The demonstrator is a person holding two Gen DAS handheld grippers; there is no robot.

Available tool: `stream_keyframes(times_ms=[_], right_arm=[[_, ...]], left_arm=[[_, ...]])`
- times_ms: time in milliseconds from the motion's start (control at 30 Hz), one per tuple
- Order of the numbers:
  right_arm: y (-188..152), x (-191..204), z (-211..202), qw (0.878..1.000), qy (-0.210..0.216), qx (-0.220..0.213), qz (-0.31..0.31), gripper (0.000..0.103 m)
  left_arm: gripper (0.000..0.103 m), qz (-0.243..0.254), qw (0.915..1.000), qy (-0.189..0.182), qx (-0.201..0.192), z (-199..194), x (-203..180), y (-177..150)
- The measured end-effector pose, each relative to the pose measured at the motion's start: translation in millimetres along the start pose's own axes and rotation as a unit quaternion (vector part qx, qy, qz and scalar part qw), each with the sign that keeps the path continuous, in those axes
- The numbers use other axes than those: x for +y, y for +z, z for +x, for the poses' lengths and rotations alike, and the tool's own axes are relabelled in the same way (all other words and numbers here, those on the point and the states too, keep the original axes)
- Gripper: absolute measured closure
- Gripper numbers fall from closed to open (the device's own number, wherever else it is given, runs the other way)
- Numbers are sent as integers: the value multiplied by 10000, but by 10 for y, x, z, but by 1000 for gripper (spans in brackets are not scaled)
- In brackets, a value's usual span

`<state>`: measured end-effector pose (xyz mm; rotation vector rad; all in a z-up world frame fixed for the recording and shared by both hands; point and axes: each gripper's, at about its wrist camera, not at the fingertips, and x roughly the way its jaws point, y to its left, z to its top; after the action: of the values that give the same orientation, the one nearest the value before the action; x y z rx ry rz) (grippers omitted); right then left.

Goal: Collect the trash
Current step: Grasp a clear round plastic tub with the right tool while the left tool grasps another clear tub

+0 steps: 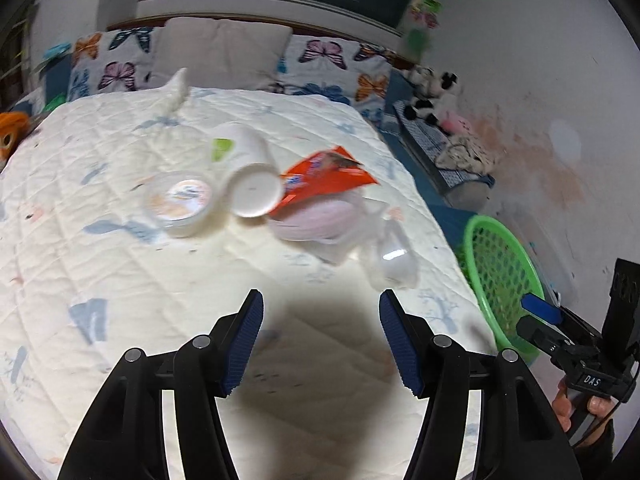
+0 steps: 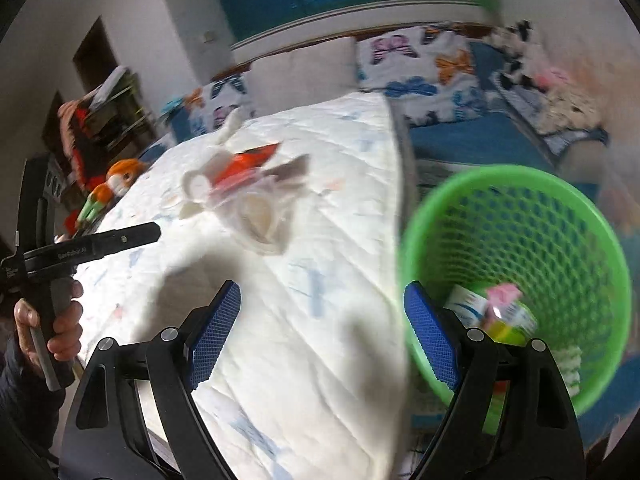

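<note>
A heap of trash lies on the white quilted bed (image 1: 120,280): a tipped white paper cup (image 1: 252,184), a lidded clear tub (image 1: 180,202), an orange-red wrapper (image 1: 328,172), a pinkish clear container (image 1: 320,220) and a clear plastic cup (image 1: 394,260). My left gripper (image 1: 321,298) hovers open and empty just short of the heap. My right gripper (image 2: 322,288) is open and empty over the bed's right edge, beside the green mesh basket (image 2: 520,216). Cartons (image 2: 500,312) lie in the basket. The blurred heap (image 2: 244,196) is farther up the bed.
Butterfly pillows (image 1: 332,64) and a beige cushion (image 1: 220,48) line the headboard. Plush toys (image 1: 432,96) and a bench with cloth sit by the right wall. An orange toy (image 2: 120,180) and shelves stand left of the bed. A hand (image 2: 60,332) holds the left gripper's handle.
</note>
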<state>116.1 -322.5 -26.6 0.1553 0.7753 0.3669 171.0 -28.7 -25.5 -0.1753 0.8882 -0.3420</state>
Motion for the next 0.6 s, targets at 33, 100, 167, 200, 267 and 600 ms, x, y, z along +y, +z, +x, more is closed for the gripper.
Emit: stream_keyframes(times_ms=[33, 100, 167, 200, 267, 600], right_arm=[[40, 47, 55, 9999, 76, 27, -73, 19], [113, 132, 156, 9995, 225, 85, -215, 19], [186, 233, 289, 9984, 371, 169, -383, 19], [209, 269, 339, 9979, 432, 206, -437, 19], [261, 333, 445, 9967, 549, 283, -535, 19], [443, 496, 971, 9906, 793, 644, -909, 19]], left_arm=[[45, -31, 10000, 26, -17, -25, 49, -7], [45, -89, 9999, 61, -43, -65, 129, -25], [45, -136, 9999, 73, -50, -93, 194, -37], [43, -155, 9998, 95, -59, -110, 232, -44], [42, -187, 9997, 141, -84, -142, 290, -52], [42, -280, 9994, 203, -91, -184, 464, -68]])
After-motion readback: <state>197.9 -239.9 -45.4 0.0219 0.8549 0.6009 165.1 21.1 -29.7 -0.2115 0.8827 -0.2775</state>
